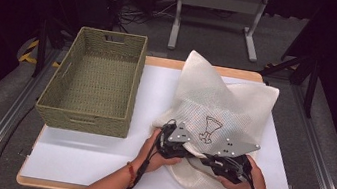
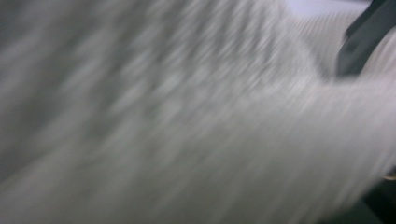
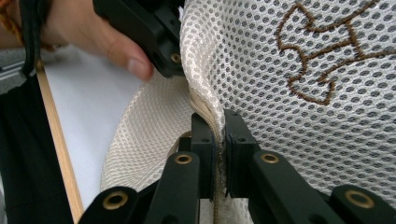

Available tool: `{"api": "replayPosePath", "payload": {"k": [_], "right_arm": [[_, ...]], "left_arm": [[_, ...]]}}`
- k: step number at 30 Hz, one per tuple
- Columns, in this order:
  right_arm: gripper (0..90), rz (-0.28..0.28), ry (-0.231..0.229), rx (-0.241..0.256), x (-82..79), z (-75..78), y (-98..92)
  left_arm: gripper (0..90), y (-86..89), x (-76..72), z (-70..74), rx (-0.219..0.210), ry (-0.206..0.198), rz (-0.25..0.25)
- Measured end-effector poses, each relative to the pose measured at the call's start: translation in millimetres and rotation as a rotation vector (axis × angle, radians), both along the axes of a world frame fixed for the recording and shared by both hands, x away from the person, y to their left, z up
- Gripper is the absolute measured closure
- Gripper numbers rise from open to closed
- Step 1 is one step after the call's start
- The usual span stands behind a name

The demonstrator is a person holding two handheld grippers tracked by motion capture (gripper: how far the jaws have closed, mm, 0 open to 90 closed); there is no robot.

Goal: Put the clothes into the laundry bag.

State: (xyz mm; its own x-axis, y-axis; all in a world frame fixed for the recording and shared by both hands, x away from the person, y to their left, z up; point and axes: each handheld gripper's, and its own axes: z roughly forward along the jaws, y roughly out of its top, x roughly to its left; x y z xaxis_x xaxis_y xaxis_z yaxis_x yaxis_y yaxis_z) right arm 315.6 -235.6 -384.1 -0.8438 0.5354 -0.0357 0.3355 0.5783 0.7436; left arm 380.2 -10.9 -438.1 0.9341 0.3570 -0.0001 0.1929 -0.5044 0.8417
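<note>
Mesh bag (image 1: 215, 106) lies rumpled on the white mat (image 1: 96, 159), right of the woven basket (image 1: 92, 83), nothing folded or stowed yet by the look of it. The right gripper (image 3: 218, 135) pinches a seam tight between its jaws; the left gripper (image 1: 177, 144) is on the near edge too, its grip too blurred to tell.

High view: I see the white table (image 1: 95, 164) lit evenly from above, bright, shadows soft; surroundings fall off to near black. Slightly soft overall. Left gripper view: heavy streaked motion blur, the mesh bag (image 2: 187, 140) reduced to grey smears, dim. Right gripper view: sharp close up, mesh holes crisp, brass rivets on the right gripper (image 3: 218, 140) glinting; far hand slightly soft.
</note>
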Motion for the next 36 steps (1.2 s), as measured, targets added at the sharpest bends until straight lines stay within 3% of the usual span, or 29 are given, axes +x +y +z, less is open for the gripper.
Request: {"api": "replayPosePath", "payload": {"k": [3,6,9,11,13,15,17,19,20,21,22,23,24,25,27,32,33,35,36], "right_arm": [[84.6,-0.003,0.003,0.005,0.3,-0.1,0.0],[84.5,-0.004,0.007,0.007,1.2,-1.1,0.5],[84.3,-0.002,0.001,0.003,0.5,-0.7,1.6],[84.3,-0.003,0.0,0.006,0.4,-0.2,1.4],[84.2,-0.003,0.0,0.005,0.6,-0.1,1.5],[83.4,-0.004,-0.002,0.001,-0.1,-0.1,2.7],[83.5,-0.001,-0.009,-0.003,-1.0,0.6,3.0],[83.4,0.0,-0.009,0.002,-0.9,0.8,2.1],[83.4,0.001,-0.008,0.008,-0.7,0.6,1.6],[83.4,0.003,-0.003,0.011,-0.6,0.2,1.8],[83.4,0.003,-0.003,0.011,-0.6,0.2,1.8],[83.5,0.005,-0.006,0.004,-0.9,0.0,3.2],[83.5,0.005,-0.006,0.004,-0.9,0.0,3.2],[83.7,0.009,-0.01,0.003,-1.7,0.4,4.7],[83.7,0.01,-0.009,0.001,-2.4,0.7,5.3],[84.1,0.02,-0.003,0.01,-2.9,1.0,5.8],[84.1,0.019,0.001,0.008,-2.8,0.8,5.5],[84.2,0.019,0.001,0.01,-2.8,1.0,4.9],[84.2,0.017,0.004,0.01,-2.5,1.7,3.0]], "left_arm": [[50.1,24.6,-1.4,-1.0,0.007,0.022,0.014],[40.4,43.3,-7.4,6.1,0.049,0.007,0.036],[38.6,56.7,-11.9,10.0,0.054,0.04,0.049],[37.0,57.9,-13.5,7.9,0.083,0.046,0.088],[35.3,57.0,-13.5,5.4,0.095,0.051,0.093],[35.5,51.0,-13.6,-1.2,0.149,0.059,0.103],[35.3,49.9,-12.7,-3.3,0.153,0.059,0.104],[37.4,50.5,-12.3,-2.7,0.134,0.053,0.104],[46.8,50.5,-12.3,-2.7,0.134,0.053,0.104],[57.8,46.3,-11.8,-0.8,0.166,0.014,0.093],[68.4,46.3,-11.8,-0.8,0.166,0.014,0.093],[74.4,43.1,-10.5,-1.2,0.176,0.004,0.1],[74.4,40.0,-8.2,-2.0,0.181,0.009,0.112],[82.6,36.6,-5.4,-2.9,0.183,0.014,0.118],[84.2,30.7,-1.6,-2.8,0.167,0.013,0.137],[86.3,13.8,8.3,4.8,0.047,0.034,0.122],[86.3,1.5,9.9,4.3,0.02,0.038,0.116],[86.4,-4.2,10.6,3.6,0.004,0.041,0.111],[86.4,-10.4,11.0,2.6,-0.017,0.061,0.107]]}}
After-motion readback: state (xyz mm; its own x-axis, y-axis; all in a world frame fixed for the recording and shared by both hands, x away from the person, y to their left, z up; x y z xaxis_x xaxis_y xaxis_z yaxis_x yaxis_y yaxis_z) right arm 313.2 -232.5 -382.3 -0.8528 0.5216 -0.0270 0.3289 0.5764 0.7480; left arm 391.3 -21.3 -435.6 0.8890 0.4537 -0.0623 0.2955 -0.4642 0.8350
